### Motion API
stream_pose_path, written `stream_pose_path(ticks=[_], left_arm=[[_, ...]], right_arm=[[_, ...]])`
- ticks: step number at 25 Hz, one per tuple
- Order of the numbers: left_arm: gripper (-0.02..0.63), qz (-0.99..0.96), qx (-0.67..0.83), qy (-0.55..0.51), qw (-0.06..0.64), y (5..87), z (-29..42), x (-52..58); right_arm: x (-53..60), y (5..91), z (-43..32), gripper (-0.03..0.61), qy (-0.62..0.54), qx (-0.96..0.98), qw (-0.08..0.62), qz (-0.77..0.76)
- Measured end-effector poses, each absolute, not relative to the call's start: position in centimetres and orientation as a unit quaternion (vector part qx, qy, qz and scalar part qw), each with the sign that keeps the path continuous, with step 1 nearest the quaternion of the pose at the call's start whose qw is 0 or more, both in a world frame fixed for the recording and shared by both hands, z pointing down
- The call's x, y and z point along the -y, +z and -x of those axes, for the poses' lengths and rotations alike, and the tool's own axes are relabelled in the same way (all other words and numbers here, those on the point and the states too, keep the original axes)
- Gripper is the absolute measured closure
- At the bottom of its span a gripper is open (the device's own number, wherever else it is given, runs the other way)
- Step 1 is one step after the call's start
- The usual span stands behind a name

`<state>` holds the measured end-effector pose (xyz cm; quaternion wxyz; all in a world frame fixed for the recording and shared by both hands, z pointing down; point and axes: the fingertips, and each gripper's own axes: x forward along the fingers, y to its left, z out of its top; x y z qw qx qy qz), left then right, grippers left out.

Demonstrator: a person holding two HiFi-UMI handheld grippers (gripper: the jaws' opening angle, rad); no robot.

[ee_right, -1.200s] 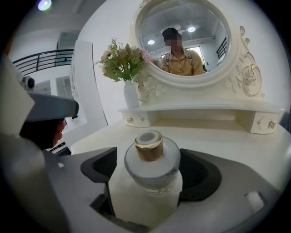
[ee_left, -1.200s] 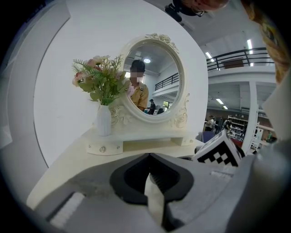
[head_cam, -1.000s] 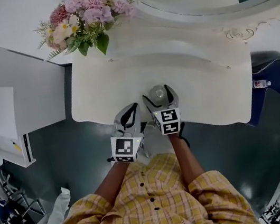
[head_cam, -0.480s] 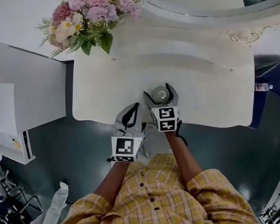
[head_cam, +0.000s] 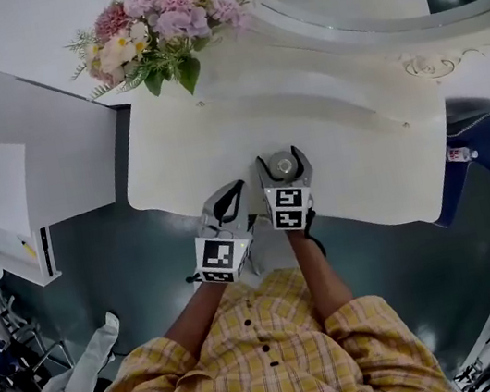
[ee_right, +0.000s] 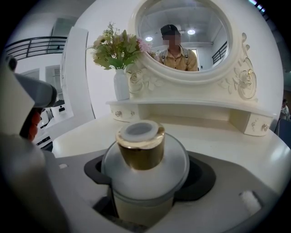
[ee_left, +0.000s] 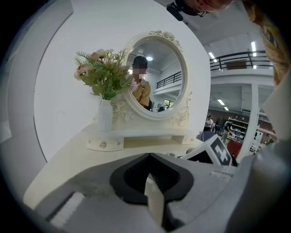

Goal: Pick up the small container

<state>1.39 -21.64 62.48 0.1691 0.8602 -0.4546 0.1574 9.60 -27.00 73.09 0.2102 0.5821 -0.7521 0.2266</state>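
Cream-white, the dressing table point(head_cam: 352, 162) is the biggest thing ahead of both my tools. Its curved near edge runs just under them, with dark floor point(head_cam: 125, 258) below. Beyond my right gripper point(head_cam: 282, 159) the top lies bare up to a raised shelf point(ee_right: 191, 107), and it stays bare well out to that gripper's right, so there is room that way. A white cabinet point(head_cam: 22, 154) stands well off to the left of my left gripper point(head_cam: 234, 188).

Above the shelf sits an oval mirror point(ee_right: 204, 27) in a carved cream frame. Ahead and to the left of the right gripper, a white vase point(ee_right: 121, 84) holds pink and pale flowers point(head_cam: 155, 32) with green leaves.

My left gripper hangs at the table's near edge, just beside the right one. Its jaws are pressed together with nothing between them.

My right gripper reaches in over the edge and its jaws are closing. The small container point(ee_right: 144, 182) stands upright on the table between them, close to the near edge. A dark gap shows at its lower left side, so that pad is not on it. Its body is frosted and I cannot tell what is inside. A gold collar point(ee_right: 141, 152) carries a pale round cap point(ee_right: 138, 131).
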Motion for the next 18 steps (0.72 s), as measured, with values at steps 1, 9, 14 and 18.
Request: stream_pose_path(ticks=[1, 9, 14, 18], left_arm=[[0.615, -0.86, 0.455, 0.156, 0.169, 62.43, -1.42, 21.67], [0.615, -0.86, 0.456, 0.151, 0.171, 62.15, -1.61, 21.53], [0.615, -0.859, 0.459, 0.149, 0.17, 62.0, -1.22, 21.19], [0.615, -0.858, 0.462, 0.147, 0.17, 61.83, -1.02, 20.93]], right_arm=[[27.01, 73.09, -9.59, 0.233, 0.225, 0.752, 0.21, -0.583], [27.07, 73.13, -9.71, 0.233, 0.224, 0.751, 0.211, -0.584], [26.95, 73.17, -9.74, 0.227, 0.232, 0.755, 0.209, -0.577], [26.83, 73.22, -10.12, 0.229, 0.239, 0.758, 0.211, -0.57]])
